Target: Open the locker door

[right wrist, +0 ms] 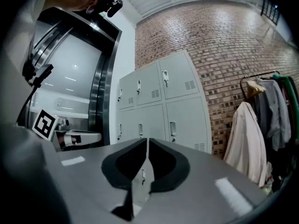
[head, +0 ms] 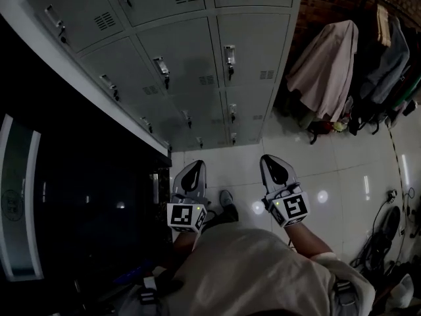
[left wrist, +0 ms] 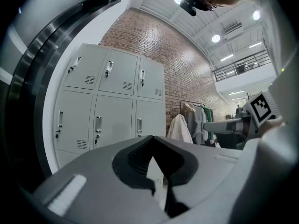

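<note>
left gripper [head: 195,166] and right gripper [head: 273,161] both have jaws pinched together on nothing, the lockers [head: 187,48] stand well off at 12 o'clock, so I reckon going at a door handle [head: 161,70] like that they'd just bump off it instead of catching it

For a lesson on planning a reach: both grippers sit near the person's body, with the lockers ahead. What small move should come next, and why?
Probably carry the right gripper forward toward a handle on the lockers, opening its jaws on the way. All of them look closed, and both it and the left gripper are shut, empty and clear of them.
</note>
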Action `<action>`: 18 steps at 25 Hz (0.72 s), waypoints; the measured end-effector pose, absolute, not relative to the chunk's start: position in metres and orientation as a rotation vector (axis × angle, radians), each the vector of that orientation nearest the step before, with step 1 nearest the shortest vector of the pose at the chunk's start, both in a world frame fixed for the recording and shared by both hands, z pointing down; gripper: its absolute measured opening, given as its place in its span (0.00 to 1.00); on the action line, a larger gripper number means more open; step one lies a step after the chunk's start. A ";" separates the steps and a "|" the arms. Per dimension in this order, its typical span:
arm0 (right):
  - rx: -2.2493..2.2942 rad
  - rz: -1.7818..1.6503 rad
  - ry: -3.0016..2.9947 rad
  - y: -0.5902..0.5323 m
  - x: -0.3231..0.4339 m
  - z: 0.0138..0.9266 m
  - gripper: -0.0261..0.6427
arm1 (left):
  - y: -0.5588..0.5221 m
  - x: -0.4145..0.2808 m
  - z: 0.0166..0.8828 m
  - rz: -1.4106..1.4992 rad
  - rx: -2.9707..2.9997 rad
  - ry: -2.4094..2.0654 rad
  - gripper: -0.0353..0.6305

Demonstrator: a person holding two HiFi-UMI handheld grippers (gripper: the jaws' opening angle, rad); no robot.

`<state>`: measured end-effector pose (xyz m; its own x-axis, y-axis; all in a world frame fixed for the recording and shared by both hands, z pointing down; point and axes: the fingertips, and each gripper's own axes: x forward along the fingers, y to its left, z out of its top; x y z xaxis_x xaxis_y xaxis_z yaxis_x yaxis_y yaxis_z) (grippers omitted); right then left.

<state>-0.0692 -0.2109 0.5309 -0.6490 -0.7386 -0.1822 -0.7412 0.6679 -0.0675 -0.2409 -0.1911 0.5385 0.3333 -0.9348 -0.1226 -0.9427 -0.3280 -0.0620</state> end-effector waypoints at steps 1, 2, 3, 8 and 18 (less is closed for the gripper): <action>-1.193 0.036 2.682 -0.231 -0.079 0.526 0.08 | -0.208 -0.250 0.536 0.088 -2.467 1.743 0.08; -1.188 0.033 2.688 -0.251 -0.089 0.523 0.10 | -0.225 -0.258 0.533 0.082 -2.469 1.740 0.08; -1.191 0.023 2.697 -0.271 -0.098 0.523 0.11 | -0.240 -0.266 0.530 0.079 -2.471 1.735 0.08; -1.278 -0.018 2.755 -0.356 -0.137 0.534 0.20 | -0.294 -0.295 0.523 0.072 -2.499 1.719 0.08; -1.424 -0.100 2.808 -0.530 -0.189 0.565 0.27 | -0.370 -0.284 0.547 0.059 -2.588 1.708 0.08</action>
